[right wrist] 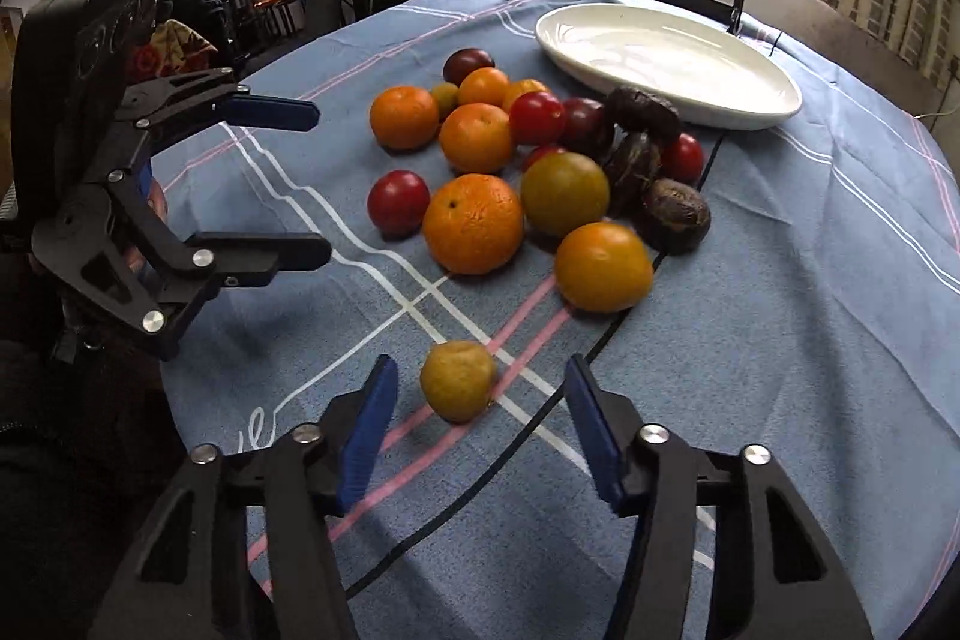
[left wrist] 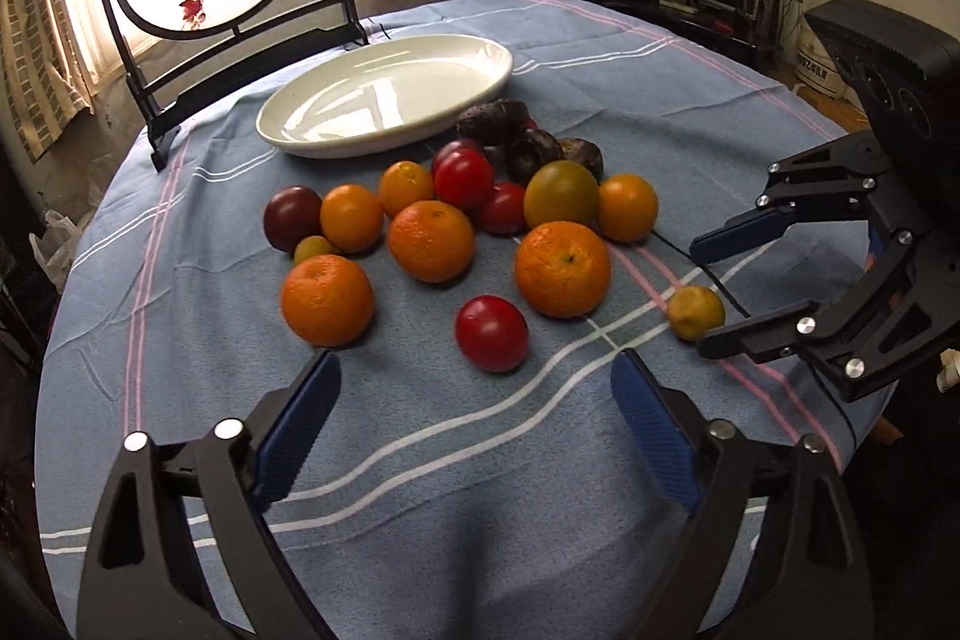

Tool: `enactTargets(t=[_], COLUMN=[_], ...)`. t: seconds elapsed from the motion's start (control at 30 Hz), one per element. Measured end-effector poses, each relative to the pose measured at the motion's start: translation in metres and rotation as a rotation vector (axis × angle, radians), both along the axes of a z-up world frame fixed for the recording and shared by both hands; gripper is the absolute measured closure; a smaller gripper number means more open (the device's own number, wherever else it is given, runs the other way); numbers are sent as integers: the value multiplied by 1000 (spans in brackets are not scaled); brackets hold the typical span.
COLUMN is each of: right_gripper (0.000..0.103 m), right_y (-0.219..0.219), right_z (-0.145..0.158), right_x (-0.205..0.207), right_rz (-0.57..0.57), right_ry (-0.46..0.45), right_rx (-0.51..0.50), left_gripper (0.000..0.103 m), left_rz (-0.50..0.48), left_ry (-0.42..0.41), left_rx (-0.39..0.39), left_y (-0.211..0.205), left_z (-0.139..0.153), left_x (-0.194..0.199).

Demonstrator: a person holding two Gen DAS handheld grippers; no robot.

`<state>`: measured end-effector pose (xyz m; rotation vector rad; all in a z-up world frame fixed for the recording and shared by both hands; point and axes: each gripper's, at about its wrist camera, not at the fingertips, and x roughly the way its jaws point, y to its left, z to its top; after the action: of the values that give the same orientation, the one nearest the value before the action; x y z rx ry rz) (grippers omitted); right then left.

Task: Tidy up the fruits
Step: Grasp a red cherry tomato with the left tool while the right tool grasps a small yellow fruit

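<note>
My right tongs (right wrist: 480, 394) stand released astride the small dull-yellow round fruit (right wrist: 458, 379) on the table's blue checked cloth (right wrist: 780, 340); light, firm, rollable, so I'd pinch its middle. Left tongs (left wrist: 474, 388) released, empty.

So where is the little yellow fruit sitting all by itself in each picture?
Left wrist view: little yellow fruit at the right, beside the right gripper's fingers.
Right wrist view: low in the middle, just ahead of the fingers.
Shared landmark: white plate.

Fruits (left wrist: 431, 239) clustered on tablecloth (left wrist: 420, 460), plate (left wrist: 384, 97) behind them
</note>
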<state>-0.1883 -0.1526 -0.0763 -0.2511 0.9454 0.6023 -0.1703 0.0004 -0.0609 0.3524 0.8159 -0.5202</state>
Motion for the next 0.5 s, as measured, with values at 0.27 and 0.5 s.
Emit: enactTargets(t=[0.27,0.5], right_gripper=[77,77], right_y=[-4,-17], right_z=[2,9], right_x=[-5,-3], right_rz=[26,-10], right_ry=[-6,-24], right_rx=[-7,-1], left_gripper=[50,73], left_rz=[13,30], left_ry=[130,185], left_rx=[-12,-52], left_y=[-10,-8], left_z=[-19,-23], left_x=[30,46])
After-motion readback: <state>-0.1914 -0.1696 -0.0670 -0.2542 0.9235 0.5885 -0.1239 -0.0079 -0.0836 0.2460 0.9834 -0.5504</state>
